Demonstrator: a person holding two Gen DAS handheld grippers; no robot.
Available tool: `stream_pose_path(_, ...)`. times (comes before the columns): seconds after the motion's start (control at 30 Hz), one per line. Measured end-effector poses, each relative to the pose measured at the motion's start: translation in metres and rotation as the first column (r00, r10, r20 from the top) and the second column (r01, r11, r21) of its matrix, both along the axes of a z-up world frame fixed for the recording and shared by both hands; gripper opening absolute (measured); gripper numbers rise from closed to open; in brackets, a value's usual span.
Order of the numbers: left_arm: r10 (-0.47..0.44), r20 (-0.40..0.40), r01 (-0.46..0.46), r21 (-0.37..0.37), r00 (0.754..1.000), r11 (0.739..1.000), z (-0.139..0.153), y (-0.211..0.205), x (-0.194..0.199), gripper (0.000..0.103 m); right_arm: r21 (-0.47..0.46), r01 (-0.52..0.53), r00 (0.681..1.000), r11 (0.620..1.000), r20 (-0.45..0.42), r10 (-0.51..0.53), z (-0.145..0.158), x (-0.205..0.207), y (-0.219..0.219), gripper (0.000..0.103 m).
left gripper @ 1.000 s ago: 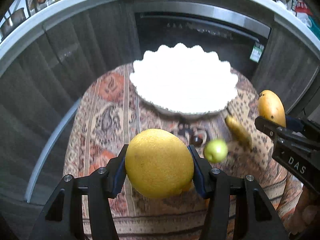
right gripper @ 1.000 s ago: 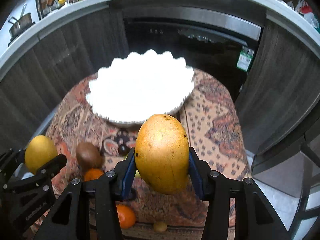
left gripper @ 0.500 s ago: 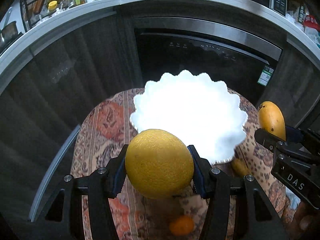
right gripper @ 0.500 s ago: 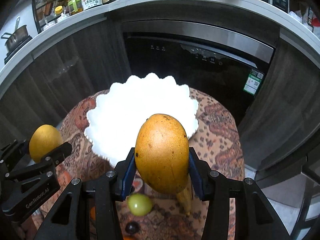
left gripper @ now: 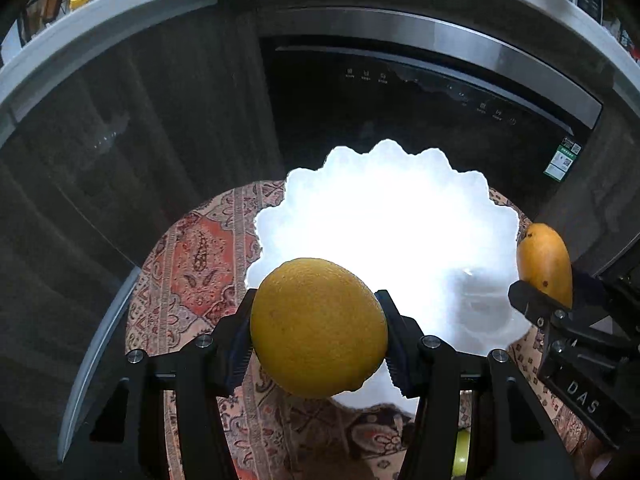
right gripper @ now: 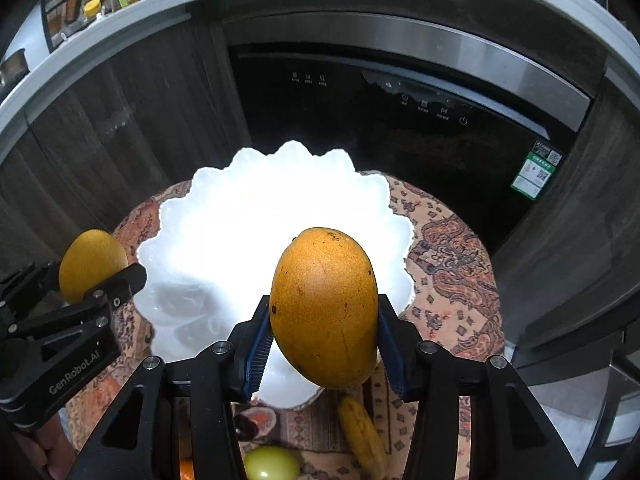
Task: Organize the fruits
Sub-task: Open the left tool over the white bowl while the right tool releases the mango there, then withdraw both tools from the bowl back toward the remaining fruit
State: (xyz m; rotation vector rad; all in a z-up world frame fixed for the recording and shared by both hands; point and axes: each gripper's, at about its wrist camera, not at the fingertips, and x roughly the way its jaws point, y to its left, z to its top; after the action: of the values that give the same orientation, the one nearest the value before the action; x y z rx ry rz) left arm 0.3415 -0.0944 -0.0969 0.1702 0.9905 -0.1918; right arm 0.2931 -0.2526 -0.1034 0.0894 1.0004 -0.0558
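Observation:
My left gripper is shut on a large round yellow citrus fruit, held above the near left rim of a white scalloped bowl. My right gripper is shut on an orange-yellow mango, held upright above the near right part of the same bowl. Each gripper shows in the other's view: the right one with the mango, the left one with the citrus. The bowl's inside is overexposed and looks bare.
The bowl stands on a small round table with a patterned red cloth. Below my right gripper lie a small banana, a green apple and a dark small fruit. A dark dishwasher front and cabinets stand behind.
Both grippers have moved forward and up with their fruit, from over the loose fruit on the cloth to over the near rim of the bowl.

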Motion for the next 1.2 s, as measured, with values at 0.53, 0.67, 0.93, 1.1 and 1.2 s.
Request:
stream_pose_path(0.53,0.013,-0.053,-0.011,0.039,0.998,0.999,-0.031,-0.011,0.009,0.085,-0.015,0.008,1.000,1.000,-0.003,-0.008,-0.017,0.012,-0.004,0.081)
stream_pose_path(0.67,0.038,-0.036,-0.036,0.049,0.999,0.998,-0.025,-0.006,0.008,0.096,-0.060,0.041,0.999,0.997,0.024,-0.039,-0.006,0.012,-0.007,0.088)
stream_pose_path(0.93,0.043,0.017,-0.043,0.060,0.999,0.997,-0.003,-0.001,-0.005,0.101,-0.051,0.056,0.998,0.997,0.041,-0.054,0.009,0.000,-0.011,0.088)
stream_pose_path(1.1,0.040,0.047,-0.043,0.049,0.998,0.998,0.016,0.004,-0.021,0.101,-0.060,0.062,0.996,0.996,0.068,-0.058,0.026,-0.016,-0.008,0.088)
stream_pose_path(1.2,0.040,0.072,-0.043,0.046,0.997,0.998,0.029,0.008,-0.033,0.101,-0.063,0.064,0.995,0.996,0.083,-0.059,0.038,-0.026,-0.006,0.088)
